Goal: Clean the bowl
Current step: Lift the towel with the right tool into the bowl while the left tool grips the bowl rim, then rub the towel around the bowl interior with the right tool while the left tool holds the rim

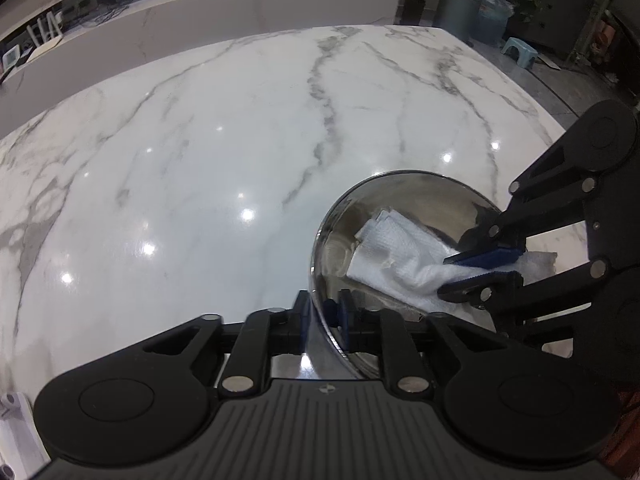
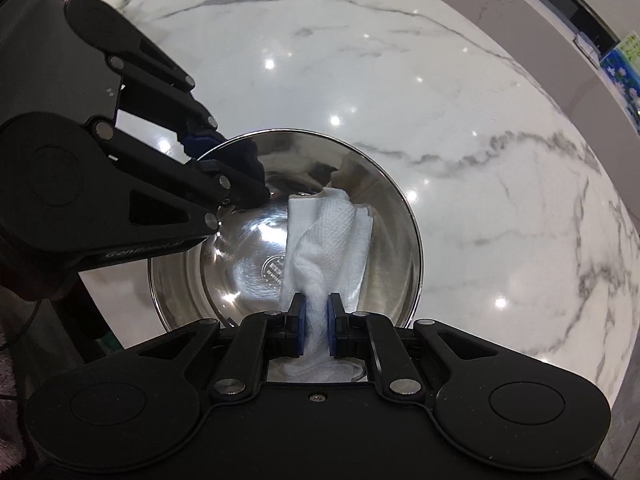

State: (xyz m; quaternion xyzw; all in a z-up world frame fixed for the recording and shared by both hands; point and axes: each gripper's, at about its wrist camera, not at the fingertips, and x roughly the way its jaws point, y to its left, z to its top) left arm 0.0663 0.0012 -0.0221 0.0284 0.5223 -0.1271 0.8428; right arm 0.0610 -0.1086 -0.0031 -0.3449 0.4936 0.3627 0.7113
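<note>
Right gripper [image 2: 316, 314]: jaws clamped on bunched white paper towel [image 2: 328, 236]; towel draped forward into steel bowl [image 2: 400, 208], covering right half of its floor.

Left gripper [image 1: 322, 314]: jaws straddled bowl [image 1: 320, 240] rim, one finger outside, one inside; small gap showed between pads and metal, so not pinching. In right wrist view it entered at 10 o'clock of bowl [image 2: 224, 164].

Bowl stood upright on white marble table [image 1: 224, 148], at 4 o'clock in left wrist view. Grey bin [image 1: 456, 8] beyond table, 1 o'clock.
</note>
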